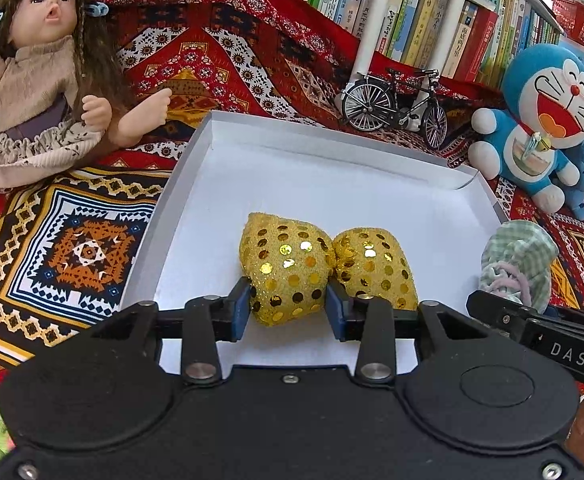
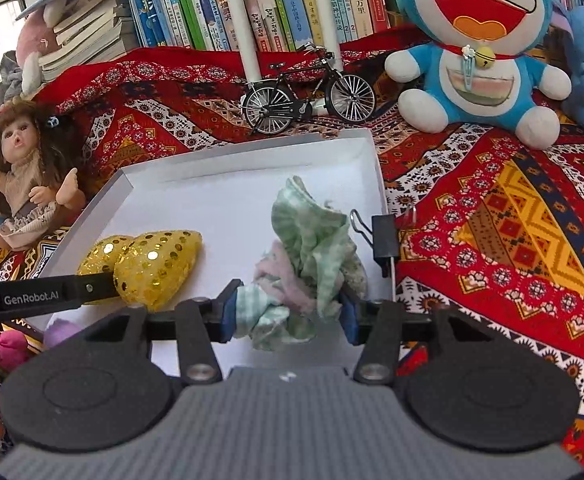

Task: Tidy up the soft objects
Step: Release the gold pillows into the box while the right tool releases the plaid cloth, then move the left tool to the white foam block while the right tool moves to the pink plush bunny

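My left gripper [image 1: 288, 300] is shut on a gold sequined soft bow [image 1: 292, 268] and holds it over the white shallow box [image 1: 331, 172]; the bow's second lobe [image 1: 375, 268] hangs to the right. The bow also shows in the right wrist view [image 2: 152, 268], with the left gripper's finger reaching it from the left. My right gripper [image 2: 288, 312] is shut on a crumpled green checked and pink cloth bundle [image 2: 311, 248] over the box [image 2: 220, 200]. That bundle shows at the right edge of the left wrist view [image 1: 519, 260].
A doll [image 1: 40, 76] sits left of the box. A model bicycle [image 2: 307, 88] stands behind it. A blue Doraemon plush [image 2: 475, 40] sits at the back right. A black binder clip [image 2: 383, 236] grips the box's right rim. Bookshelves stand behind the patterned red cloth [image 2: 511, 216].
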A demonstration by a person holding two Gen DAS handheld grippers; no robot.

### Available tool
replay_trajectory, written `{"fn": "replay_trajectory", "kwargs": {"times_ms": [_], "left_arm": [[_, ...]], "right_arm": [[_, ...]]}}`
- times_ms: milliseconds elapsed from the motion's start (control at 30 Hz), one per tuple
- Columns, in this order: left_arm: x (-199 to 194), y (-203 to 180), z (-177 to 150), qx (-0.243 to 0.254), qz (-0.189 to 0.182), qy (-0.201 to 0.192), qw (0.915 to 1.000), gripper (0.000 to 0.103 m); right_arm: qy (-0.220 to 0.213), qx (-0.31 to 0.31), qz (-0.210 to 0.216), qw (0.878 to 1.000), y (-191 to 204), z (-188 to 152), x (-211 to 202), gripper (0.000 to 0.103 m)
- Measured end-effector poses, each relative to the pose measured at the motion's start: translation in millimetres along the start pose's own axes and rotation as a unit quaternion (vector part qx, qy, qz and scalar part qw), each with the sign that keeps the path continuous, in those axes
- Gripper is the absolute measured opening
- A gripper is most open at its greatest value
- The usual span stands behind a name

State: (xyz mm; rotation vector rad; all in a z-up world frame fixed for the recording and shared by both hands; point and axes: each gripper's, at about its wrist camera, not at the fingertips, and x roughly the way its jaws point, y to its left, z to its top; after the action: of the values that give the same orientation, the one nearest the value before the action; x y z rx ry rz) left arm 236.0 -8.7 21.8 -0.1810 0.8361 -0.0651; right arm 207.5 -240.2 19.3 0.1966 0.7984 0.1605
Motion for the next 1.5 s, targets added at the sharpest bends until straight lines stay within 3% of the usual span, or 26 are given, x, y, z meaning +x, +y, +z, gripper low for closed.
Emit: {"fn": "replay_trajectory", "kwargs": {"times_ms": [167,267,300,367,633,1500], "left_arm": [[-3,-1,-1,0.0,-0.008,-0.002,1.0,0.044],[-8,-1,-2,0.001,-0.01,-0.005,0.9999,0.054],[-9,-1,-2,0.0,-0.008,-0.005,1.0,0.062],[-13,0,-3,0.002,-0.005,-0.008,1.0,0.071],[-37,-3,-8,0.023,-0.016,-0.034,0.999,0.081],[-120,-14,-57,0.083,-0.032,-0.115,0.9893,0.088]], "right_arm": [[-0.008,-0.013,-0.011,1.0,3,1,-6,0.075],[-0.013,-0.017,-0.012,1.0,4,2,-12,0.082],[-0.016,-0.018,-0.012,1.0,4,2,-14,0.084],[-0.021,-0.017,-0.013,1.0,3,1,-19,0.087],[-0.041,-0.013,-0.004,0.999,1,-5,-40,0.09],[-0.139,-0.042,-0.014,0.989,16,-51,-114,0.1]]}}
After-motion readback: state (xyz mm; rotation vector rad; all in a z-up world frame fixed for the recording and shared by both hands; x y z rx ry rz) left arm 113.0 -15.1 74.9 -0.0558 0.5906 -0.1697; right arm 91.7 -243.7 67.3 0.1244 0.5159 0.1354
